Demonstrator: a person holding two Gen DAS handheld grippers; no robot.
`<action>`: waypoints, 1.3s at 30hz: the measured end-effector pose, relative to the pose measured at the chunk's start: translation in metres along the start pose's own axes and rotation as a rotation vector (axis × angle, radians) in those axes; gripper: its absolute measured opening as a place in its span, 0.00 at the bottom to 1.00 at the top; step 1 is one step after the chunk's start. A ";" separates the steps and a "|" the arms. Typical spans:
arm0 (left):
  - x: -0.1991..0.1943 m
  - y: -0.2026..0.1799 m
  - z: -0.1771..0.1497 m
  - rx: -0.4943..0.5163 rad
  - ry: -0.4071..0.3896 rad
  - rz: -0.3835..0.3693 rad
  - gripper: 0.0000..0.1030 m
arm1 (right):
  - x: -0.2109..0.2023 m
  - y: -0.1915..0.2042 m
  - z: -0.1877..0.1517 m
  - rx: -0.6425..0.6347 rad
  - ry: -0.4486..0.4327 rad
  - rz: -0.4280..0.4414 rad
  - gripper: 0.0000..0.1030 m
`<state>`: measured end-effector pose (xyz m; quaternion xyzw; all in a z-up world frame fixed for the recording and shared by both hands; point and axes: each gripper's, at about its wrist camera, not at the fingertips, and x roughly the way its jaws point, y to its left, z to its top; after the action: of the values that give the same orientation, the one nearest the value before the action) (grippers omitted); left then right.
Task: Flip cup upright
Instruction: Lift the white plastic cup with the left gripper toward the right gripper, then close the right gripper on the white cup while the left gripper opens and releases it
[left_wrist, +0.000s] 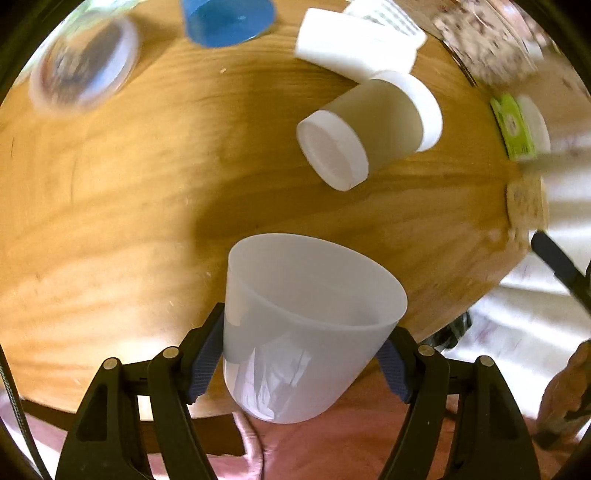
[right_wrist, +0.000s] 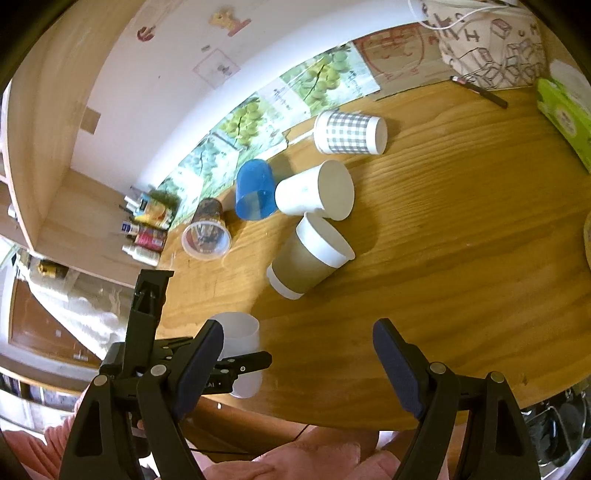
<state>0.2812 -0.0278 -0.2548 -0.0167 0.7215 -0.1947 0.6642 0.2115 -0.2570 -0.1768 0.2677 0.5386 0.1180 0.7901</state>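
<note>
My left gripper (left_wrist: 301, 354) is shut on a translucent white plastic cup (left_wrist: 303, 325). It holds the cup off the wooden table (left_wrist: 110, 192) near the front edge, tilted, with its open mouth facing away. The same cup (right_wrist: 240, 350) shows in the right wrist view, clamped in the left gripper (right_wrist: 236, 365). My right gripper (right_wrist: 299, 354) is open and empty above the table's front edge (right_wrist: 369, 417).
Several cups lie on their sides on the table: a brown-sleeved paper cup (right_wrist: 308, 256), a white paper cup (right_wrist: 316, 192), a blue cup (right_wrist: 255, 192), a checked cup (right_wrist: 349, 133) and a clear cup (right_wrist: 207, 232). A green box (right_wrist: 565, 114) and a printed bag (right_wrist: 487, 44) stand at the back right.
</note>
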 end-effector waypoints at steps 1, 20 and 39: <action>0.000 0.002 -0.001 -0.023 -0.010 -0.005 0.75 | 0.001 0.000 0.001 -0.005 0.007 0.004 0.81; 0.016 0.003 -0.016 -0.294 -0.168 -0.079 0.75 | 0.033 0.007 0.023 -0.141 0.153 0.051 0.81; 0.037 0.000 -0.016 -0.250 -0.168 -0.051 0.81 | 0.049 0.002 0.022 -0.132 0.207 0.026 0.81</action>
<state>0.2611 -0.0342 -0.2894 -0.1340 0.6813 -0.1180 0.7099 0.2509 -0.2385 -0.2086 0.2082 0.6050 0.1904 0.7446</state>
